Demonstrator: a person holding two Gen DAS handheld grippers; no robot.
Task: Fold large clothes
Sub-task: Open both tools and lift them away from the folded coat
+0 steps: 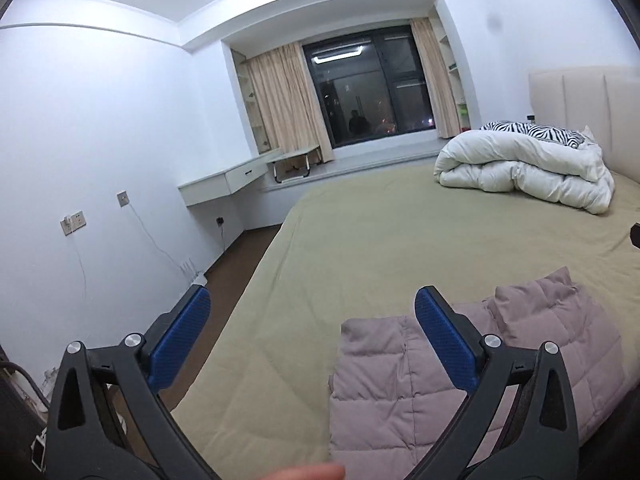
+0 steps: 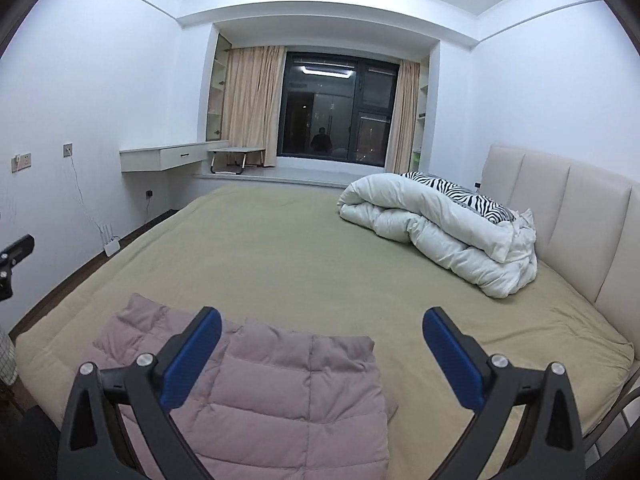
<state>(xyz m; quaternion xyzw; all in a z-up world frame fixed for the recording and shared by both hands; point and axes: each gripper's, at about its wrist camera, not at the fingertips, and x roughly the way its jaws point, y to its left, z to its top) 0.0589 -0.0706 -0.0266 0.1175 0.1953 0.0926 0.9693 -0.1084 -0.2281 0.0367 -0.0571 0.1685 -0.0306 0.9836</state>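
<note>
- While both grippers hang above the near edge of the olive-green bed sheet (image 2: 304, 256), the mauve quilted down jacket (image 2: 280, 392) lies folded flat on it — at about 5 o'clock in the left wrist view (image 1: 460, 380) and about 7 o'clock in the right wrist view.
- Left gripper (image 1: 312, 340): its two blue-padded jaws are spread wide with nothing between them; one finger crosses over the jacket in the picture, but whether it touches the fabric cannot be told.
- Right gripper (image 2: 322, 356): jaws likewise spread wide, gripping nothing, with the jacket's right edge showing in the gap.
- Only the left wrist view shows a blurred fingertip (image 1: 308, 472) at 6 o'clock and the dark wooden floor (image 1: 240, 252) beside the bed.
- Only the right wrist view shows the full run of the cream padded headboard (image 2: 560, 208) at 3 o'clock, and a black part of the other gripper at 9 o'clock.
- Counted: one jacket, one rolled white duvet (image 2: 440, 228) with a zebra-striped cloth (image 2: 468, 194) on top, one dark window (image 2: 340, 108), two beige curtains — one each side.
- A white wall-mounted shelf with one drawer (image 2: 168, 156) sits at 10 o'clock; the drawer is closed.
</note>
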